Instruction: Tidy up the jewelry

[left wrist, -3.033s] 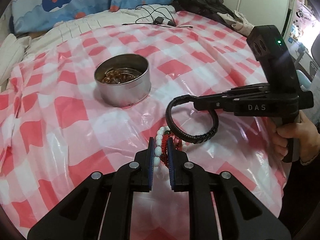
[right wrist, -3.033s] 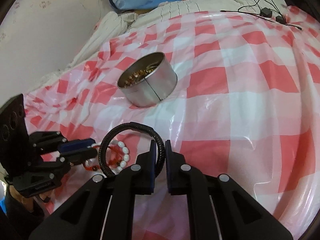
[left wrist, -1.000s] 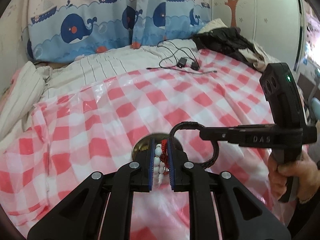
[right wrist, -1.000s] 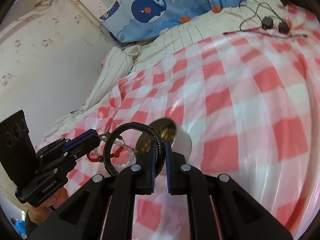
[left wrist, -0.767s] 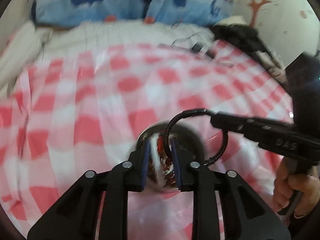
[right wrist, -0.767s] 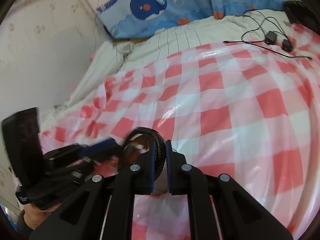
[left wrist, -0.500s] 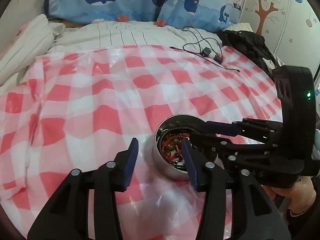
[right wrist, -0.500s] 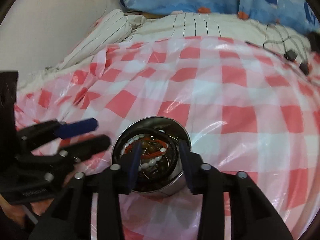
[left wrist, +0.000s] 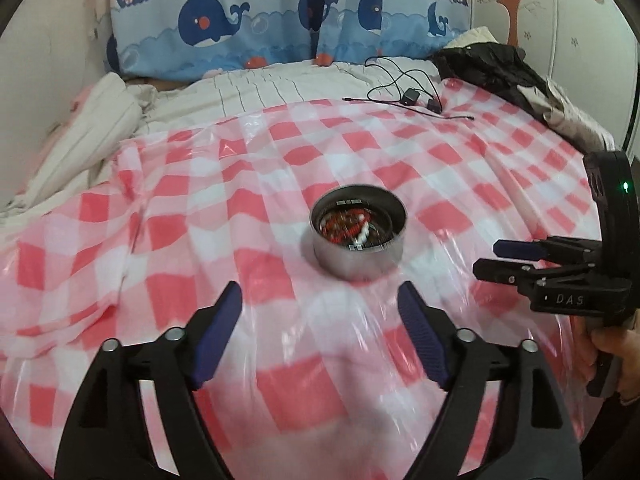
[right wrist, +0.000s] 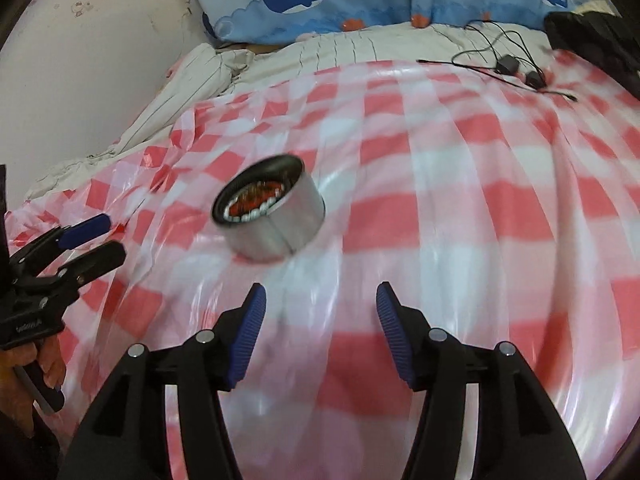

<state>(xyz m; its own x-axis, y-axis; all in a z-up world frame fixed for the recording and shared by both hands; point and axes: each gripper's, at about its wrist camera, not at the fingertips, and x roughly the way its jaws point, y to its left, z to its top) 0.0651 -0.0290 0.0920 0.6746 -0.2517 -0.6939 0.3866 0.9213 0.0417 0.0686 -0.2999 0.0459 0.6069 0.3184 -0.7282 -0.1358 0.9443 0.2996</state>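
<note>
A round metal tin (left wrist: 359,256) stands on the red-and-white checked plastic sheet (left wrist: 248,216); it also shows in the right wrist view (right wrist: 276,224). Inside lie the white bead bracelet (right wrist: 250,215), a red bracelet (left wrist: 344,226) and other jewelry. My left gripper (left wrist: 320,320) is open and empty, a little short of the tin; it also shows at the left of the right wrist view (right wrist: 96,240). My right gripper (right wrist: 318,314) is open and empty, short of the tin; it also shows to the tin's right in the left wrist view (left wrist: 490,258).
The sheet covers a bed. Whale-print pillows (left wrist: 256,36) and a striped blanket (left wrist: 256,92) lie at the back. A black cable with plugs (left wrist: 412,98) and dark clothes (left wrist: 504,68) lie at the back right. A wall (right wrist: 80,60) runs along the left.
Both grippers were shut on bracelets, carried them over the tin and opened. The bracelets now lie in the tin. Both grippers have since drawn back from the tin, jaws wider.
</note>
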